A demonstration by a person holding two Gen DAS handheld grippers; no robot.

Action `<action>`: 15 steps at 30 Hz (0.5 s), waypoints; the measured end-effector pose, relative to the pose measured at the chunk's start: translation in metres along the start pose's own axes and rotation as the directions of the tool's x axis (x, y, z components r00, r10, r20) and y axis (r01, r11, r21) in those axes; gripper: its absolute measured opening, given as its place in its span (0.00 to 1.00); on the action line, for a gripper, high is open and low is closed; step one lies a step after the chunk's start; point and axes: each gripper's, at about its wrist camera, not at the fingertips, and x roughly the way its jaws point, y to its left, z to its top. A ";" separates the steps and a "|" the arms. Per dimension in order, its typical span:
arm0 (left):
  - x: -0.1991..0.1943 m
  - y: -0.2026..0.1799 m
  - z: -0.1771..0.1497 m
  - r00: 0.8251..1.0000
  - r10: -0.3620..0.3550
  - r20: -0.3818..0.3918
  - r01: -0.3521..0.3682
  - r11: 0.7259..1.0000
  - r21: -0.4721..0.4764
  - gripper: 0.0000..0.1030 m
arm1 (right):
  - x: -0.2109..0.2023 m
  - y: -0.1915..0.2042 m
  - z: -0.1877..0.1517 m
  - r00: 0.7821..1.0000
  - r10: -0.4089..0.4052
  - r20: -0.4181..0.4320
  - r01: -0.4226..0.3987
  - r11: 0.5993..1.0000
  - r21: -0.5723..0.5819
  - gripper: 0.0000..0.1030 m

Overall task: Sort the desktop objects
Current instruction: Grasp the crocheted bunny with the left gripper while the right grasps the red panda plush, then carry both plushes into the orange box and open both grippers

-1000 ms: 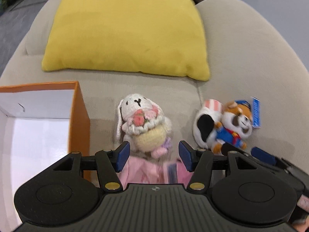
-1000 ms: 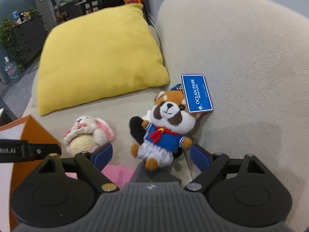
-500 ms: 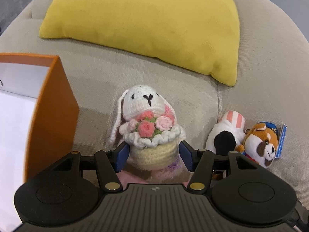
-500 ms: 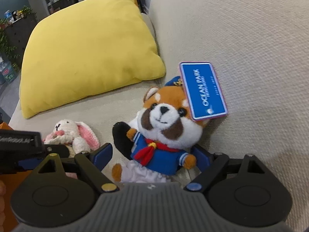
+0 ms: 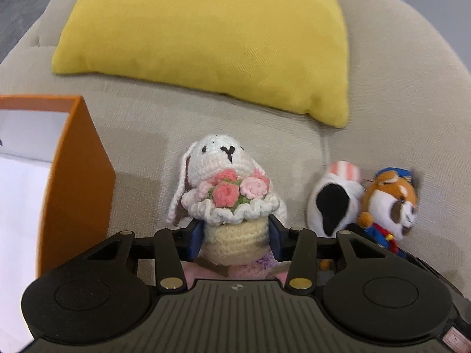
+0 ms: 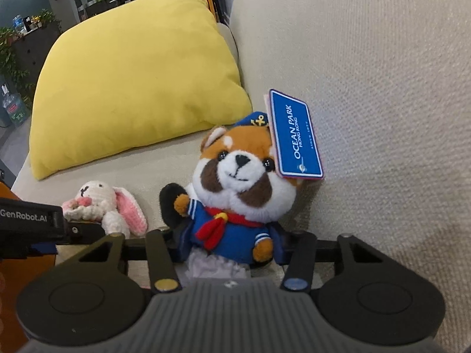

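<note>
Both grippers lower, closer; panda tag "OCEAN PARK".

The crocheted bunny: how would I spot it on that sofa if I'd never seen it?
Find the big yellow cushion on the beige sofa. In front of it, right of the orange box, sits the crocheted bunny. Unlike the sailor-suited red panda plush beside it, it is white yarn and holds pink flowers.

Black hand-held gripper, blue pads, brass screws.
</note>
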 end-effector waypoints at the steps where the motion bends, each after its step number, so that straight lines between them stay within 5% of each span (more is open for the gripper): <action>1: -0.009 -0.002 -0.003 1.000 -0.004 0.013 0.004 1.000 0.014 0.49 | -0.005 -0.002 0.000 1.000 0.004 0.003 -0.004 1.000 0.003 0.50; 8: -0.081 -0.009 -0.021 0.993 -0.067 0.099 0.055 0.992 0.112 0.49 | -0.057 0.012 -0.001 0.997 0.036 0.066 -0.035 0.999 -0.013 0.50; 15: -0.174 0.024 -0.039 0.973 -0.089 0.212 0.052 0.983 0.176 0.49 | -0.124 0.058 -0.001 0.971 0.219 0.099 -0.212 0.974 -0.080 0.50</action>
